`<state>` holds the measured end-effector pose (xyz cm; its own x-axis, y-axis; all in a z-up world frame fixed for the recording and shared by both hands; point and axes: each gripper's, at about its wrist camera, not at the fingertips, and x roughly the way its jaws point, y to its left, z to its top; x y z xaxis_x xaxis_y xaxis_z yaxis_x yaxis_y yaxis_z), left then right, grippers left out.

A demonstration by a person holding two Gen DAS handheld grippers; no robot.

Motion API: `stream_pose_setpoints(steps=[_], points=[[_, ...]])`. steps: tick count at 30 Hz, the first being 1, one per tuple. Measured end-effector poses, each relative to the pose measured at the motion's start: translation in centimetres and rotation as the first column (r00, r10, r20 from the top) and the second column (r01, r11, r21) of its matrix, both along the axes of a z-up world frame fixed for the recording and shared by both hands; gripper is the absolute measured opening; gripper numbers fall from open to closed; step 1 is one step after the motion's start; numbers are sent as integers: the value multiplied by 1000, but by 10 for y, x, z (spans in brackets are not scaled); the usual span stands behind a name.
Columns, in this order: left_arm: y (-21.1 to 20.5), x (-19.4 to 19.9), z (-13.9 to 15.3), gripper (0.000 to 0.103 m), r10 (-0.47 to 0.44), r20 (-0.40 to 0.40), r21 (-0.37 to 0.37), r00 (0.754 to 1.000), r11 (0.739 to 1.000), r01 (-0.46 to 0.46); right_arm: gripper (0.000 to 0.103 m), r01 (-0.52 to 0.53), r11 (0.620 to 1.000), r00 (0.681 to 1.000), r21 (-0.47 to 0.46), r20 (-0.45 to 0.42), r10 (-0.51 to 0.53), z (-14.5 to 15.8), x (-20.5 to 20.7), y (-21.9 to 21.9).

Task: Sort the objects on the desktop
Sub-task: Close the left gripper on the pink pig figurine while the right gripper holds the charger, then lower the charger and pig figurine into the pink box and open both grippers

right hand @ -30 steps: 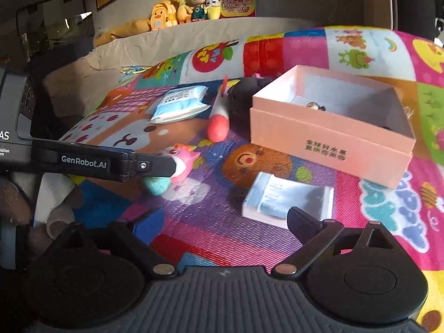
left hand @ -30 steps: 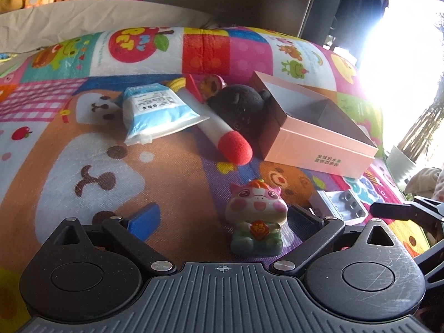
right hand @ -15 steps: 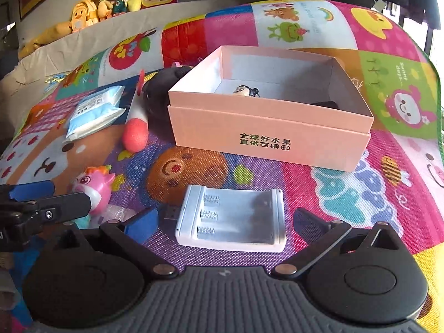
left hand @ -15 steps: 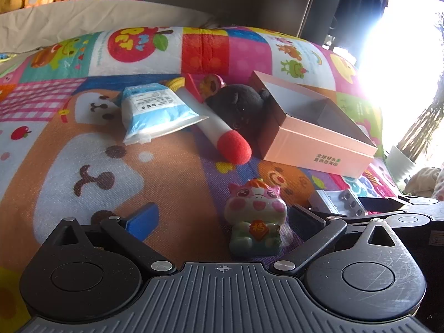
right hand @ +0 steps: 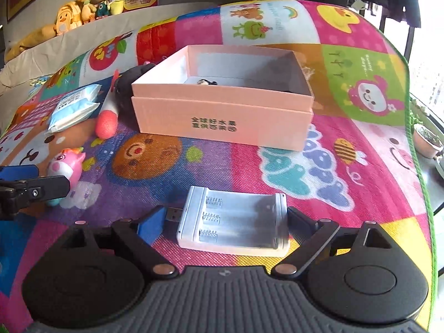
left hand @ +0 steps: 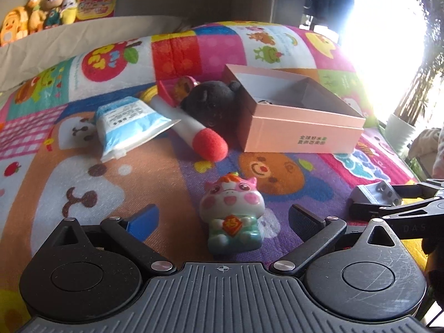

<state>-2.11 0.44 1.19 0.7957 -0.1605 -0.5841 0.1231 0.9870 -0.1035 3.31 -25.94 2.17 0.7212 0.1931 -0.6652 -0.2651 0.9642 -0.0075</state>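
A pink cardboard box [right hand: 222,119] stands open on the play mat, with a small dark figure inside. A white battery holder [right hand: 233,223] lies flat between the fingers of my right gripper [right hand: 224,219], which is open around it. It also shows in the left wrist view [left hand: 374,194]. A pink pig toy [left hand: 231,211] stands between the fingers of my open left gripper [left hand: 222,219]; it also shows in the right wrist view [right hand: 66,166]. A wipes pack [left hand: 127,125], a red-tipped stick toy [left hand: 194,133] and a black plush [left hand: 213,105] lie left of the box.
The colourful mat [right hand: 347,166] drops off at its right edge, with plant pots [right hand: 427,138] beyond. Stuffed toys [right hand: 88,5] line a ledge at the back. The left gripper's finger [right hand: 33,188] reaches in at the left of the right wrist view.
My right gripper has moved forward over the battery holder, which now lies between its fingers. My left gripper has shifted a little, so the pig toy sits more centred between its fingers.
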Motion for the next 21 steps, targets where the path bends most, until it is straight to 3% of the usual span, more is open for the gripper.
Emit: stream_pose_setpoints(steps=[2, 5, 10, 12, 21], points=[[-7, 3, 0, 101, -14, -5, 16, 1000, 1000, 14, 92, 14, 1000, 1000, -6, 17, -14, -2, -5, -7], [-16, 8, -3, 81, -27, -29, 52, 999, 998, 28, 92, 19, 1000, 999, 1, 33, -19, -3, -9, -11], [-19, 10, -4, 69, -40, -35, 67, 999, 997, 42, 92, 1, 1000, 999, -9, 50, 0, -3, -11, -8], [-20, 10, -3, 55, -47, -33, 82, 998, 995, 50, 92, 1, 1000, 999, -9, 50, -1, -3, -11, -8], [-27, -10, 10, 54, -93, 7, 112, 996, 989, 92, 92, -20, 1000, 999, -7, 43, 20, 3, -25, -11]])
